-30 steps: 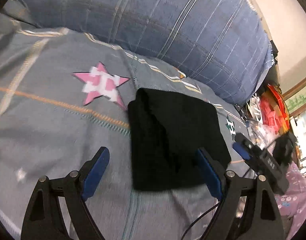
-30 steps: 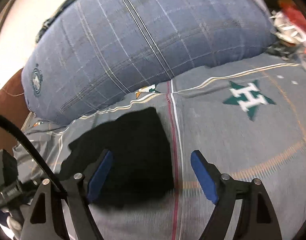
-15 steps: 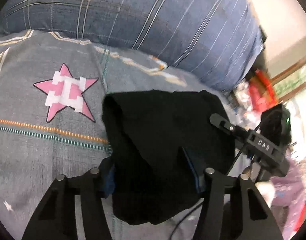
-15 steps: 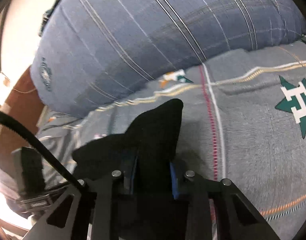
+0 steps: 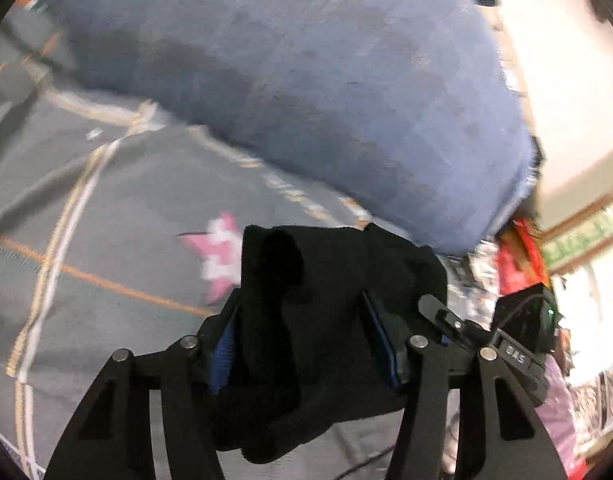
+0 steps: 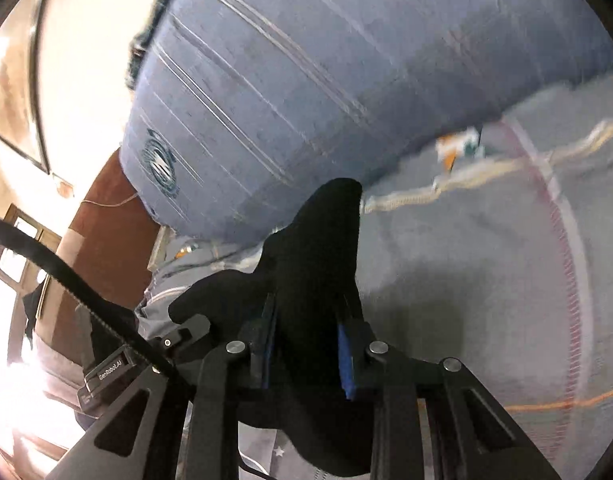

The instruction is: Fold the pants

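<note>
A second ago both stood wide over the flat bundle. Now the left gripper [image 5: 306, 344] clenches the black pants [image 5: 326, 320], lifted off the bed [image 5: 86, 240]; the right gripper [image 6: 306, 344] pinches their other side (likely carrying them away, already folded).

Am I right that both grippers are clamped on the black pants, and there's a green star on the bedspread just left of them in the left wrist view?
Nearly. The star is pink, not green, as the left wrist view shows. Both the left gripper and right gripper do clamp the black pants.
</note>
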### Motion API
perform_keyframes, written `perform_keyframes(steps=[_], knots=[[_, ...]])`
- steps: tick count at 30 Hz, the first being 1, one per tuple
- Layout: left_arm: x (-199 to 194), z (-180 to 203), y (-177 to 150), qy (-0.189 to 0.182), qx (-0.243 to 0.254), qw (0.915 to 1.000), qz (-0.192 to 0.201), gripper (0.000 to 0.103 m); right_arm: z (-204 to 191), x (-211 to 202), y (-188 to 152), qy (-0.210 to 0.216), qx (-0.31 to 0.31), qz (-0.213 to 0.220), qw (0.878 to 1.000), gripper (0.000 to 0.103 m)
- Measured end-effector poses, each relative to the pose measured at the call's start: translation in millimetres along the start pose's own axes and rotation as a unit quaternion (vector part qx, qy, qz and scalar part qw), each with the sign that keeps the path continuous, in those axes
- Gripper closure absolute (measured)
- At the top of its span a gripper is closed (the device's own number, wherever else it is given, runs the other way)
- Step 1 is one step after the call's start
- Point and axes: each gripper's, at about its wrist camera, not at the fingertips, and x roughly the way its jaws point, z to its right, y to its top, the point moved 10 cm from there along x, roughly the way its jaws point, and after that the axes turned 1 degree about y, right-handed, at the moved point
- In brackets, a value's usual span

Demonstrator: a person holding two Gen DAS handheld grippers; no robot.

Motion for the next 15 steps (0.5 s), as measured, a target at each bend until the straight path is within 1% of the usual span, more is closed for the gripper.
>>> perform_keyframes(steps=[2, 4, 6, 8, 11, 12, 14, 15], knots=[[13.3, -23.0, -3.2, 0.019, -0.017, 0.9997, -0.007, 0.048, 10.4, 23.9, -9.4, -0.003, 0.015, -0.016, 1.0, 0.076], [27.0, -34.9, -3.8, 0.029, -0.028, 0.9992, -0.01, 0.048, 19.7, 35.9, -8.6, -0.025, 0.012, -0.015, 1.0, 0.077], [37.5, -34.6, -2.5, 0.037, -0.022, 0.999, -0.013, 0.045, 33.9, 40.5, -1.6, -0.059, 0.008, -0.008, 0.998, 0.077], [46.1, -29.2, -0.6, 0.045, -0.011, 0.9988, -0.014, 0.042, 42.1, 41.4, 3.8, -0.078, 0.01, -0.004, 0.997, 0.077], [57.5, -24.9, 0.7, 0.052, -0.001, 0.9985, -0.016, 0.039, 51.4, 40.8, 13.7, -0.116, -0.004, 0.006, 0.993, 0.077], [57.6, -25.8, -0.4, 0.053, -0.005, 0.9985, -0.016, 0.039, 53.2, 41.6, 15.3, -0.122, -0.007, 0.004, 0.992, 0.076], [50.8, -27.7, -2.6, 0.034, -0.023, 0.999, -0.02, 0.039, 58.1, 39.6, 17.6, -0.127, -0.006, -0.004, 0.992, 0.066], [45.0, -28.6, -2.1, 0.026, -0.028, 0.9991, -0.018, 0.039, 58.2, 33.5, 18.3, -0.128, -0.002, 0.003, 0.992, 0.06]])
